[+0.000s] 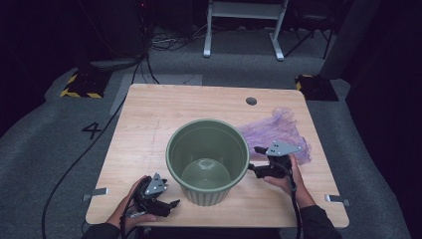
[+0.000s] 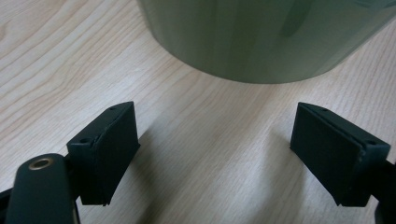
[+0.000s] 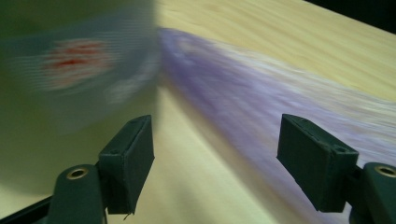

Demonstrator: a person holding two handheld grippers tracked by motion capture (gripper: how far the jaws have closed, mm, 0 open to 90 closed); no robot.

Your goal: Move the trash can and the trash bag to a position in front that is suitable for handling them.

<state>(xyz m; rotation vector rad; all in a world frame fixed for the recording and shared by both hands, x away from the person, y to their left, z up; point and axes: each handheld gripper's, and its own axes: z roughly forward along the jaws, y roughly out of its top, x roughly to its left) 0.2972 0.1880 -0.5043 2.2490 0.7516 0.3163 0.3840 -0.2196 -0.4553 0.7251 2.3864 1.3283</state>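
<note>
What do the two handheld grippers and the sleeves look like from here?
Both the left gripper and the right gripper are black with flat rectangular pads, brass-coloured pivot pins and a grey three-cornered plate on top. A black cable trails from each. The sleeves are dark.

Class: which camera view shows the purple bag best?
The high view: the whole bag lies crumpled on the table behind the right gripper. The right gripper view shows a blurred stretch.

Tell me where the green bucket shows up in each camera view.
High view: green bucket stands mid-table, upright, open top.
Left gripper view: its ribbed lower wall fills the top edge.
Right gripper view: blurred at upper left, bearing a label.
Shared landmark: the wooden table.
</note>
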